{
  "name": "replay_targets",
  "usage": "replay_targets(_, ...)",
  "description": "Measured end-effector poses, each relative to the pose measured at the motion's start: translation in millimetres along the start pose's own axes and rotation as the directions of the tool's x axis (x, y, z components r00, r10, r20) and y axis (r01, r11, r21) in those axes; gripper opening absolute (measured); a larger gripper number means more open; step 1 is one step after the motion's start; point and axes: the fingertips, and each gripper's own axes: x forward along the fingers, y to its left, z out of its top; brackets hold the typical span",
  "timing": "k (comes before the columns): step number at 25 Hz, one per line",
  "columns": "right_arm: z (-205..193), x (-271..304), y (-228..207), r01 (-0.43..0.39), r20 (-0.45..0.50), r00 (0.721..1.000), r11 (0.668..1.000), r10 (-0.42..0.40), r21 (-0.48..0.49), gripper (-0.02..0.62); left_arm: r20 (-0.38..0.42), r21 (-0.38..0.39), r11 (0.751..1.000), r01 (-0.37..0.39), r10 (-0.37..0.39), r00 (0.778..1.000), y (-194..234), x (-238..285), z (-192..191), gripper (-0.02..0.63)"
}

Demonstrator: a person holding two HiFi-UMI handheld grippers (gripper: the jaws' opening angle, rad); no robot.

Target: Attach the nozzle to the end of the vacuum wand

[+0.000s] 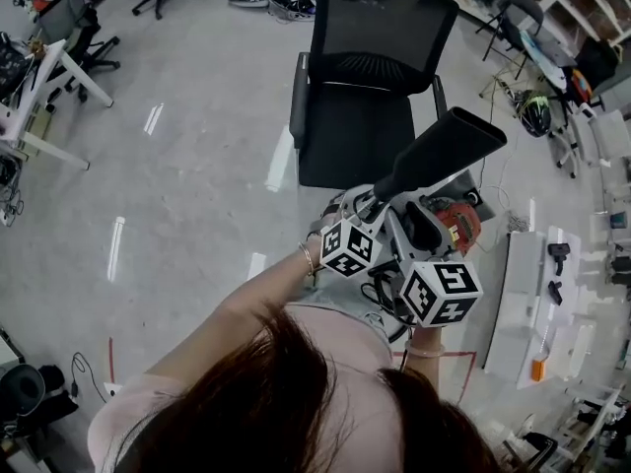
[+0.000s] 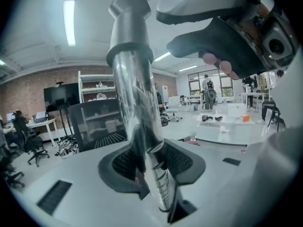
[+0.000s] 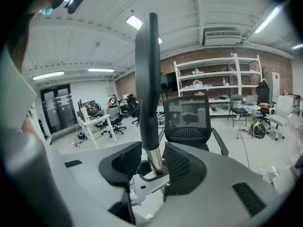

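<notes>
- Since the black nozzle [image 1: 439, 156] sits straight over the chrome wand [image 3: 153, 161] with no gap showing in the right gripper view, the join looks made or all but made. What seems left is pressing it fully home.
- Left claw [image 2: 151, 151]: the jaws are closed onto the shiny wand, which runs up between the pads.
- Right claw [image 3: 152, 148]: the jaws are set fairly wide yet sit snug on either side of the chrome section just below the nozzle's collar, apparently pinching it.
- Beyond both claws the nozzle rises at a slant, held in the air with its flared mouth uppermost.
- Farther off stands a black office chair [image 1: 380, 67].
</notes>
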Motion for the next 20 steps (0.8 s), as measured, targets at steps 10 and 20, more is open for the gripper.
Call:
replay_targets(10,13.9,-54.3,-48.8,0.045,0.176,0.983,0.999,-0.048,0.021,0.118,-0.004,-0.009,0.998,-0.058,0.058,0.998,-19.0,-1.1,2.7,0.15)
replay_targets(20,6.7,-105.0,-76.3,-0.065,0.194,0.978,0.994,0.081,-0.087,0.115,-0.065,-0.05,0.98,-0.192,0.189,0.98,-40.9,-1.8,-1.0,0.15)
